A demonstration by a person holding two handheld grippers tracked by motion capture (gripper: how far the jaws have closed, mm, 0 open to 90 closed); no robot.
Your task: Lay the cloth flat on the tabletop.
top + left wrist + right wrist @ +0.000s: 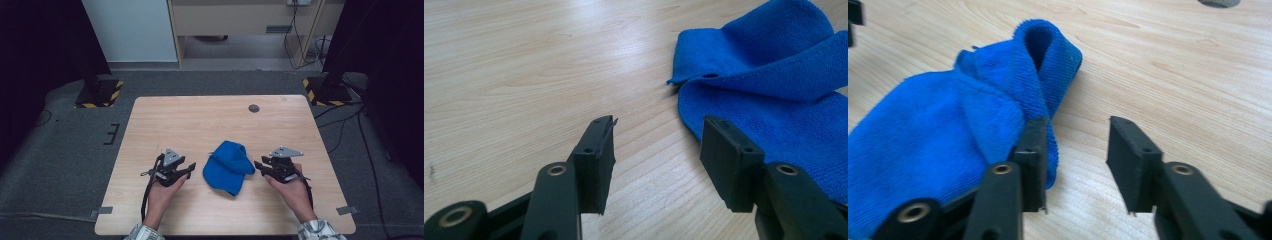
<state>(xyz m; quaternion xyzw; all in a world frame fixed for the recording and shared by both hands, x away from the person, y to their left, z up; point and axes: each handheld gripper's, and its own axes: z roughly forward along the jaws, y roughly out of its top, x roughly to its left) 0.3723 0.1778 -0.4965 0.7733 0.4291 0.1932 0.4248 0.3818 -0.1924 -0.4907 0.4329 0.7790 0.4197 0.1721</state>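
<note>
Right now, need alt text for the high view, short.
A crumpled blue cloth lies near the front of a light wooden table, between two hand-held black grippers. The left gripper and the right gripper point inward at the cloth from either side, both open, neither holding it.

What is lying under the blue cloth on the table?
The blue cloth lies crumpled directly on the wooden table. Whatever its folds cover cannot be seen.

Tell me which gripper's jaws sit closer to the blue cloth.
The right gripper: one of its jaws sits at the edge of the blue cloth. The left gripper has bare table between its jaws, cloth just beside.
</note>
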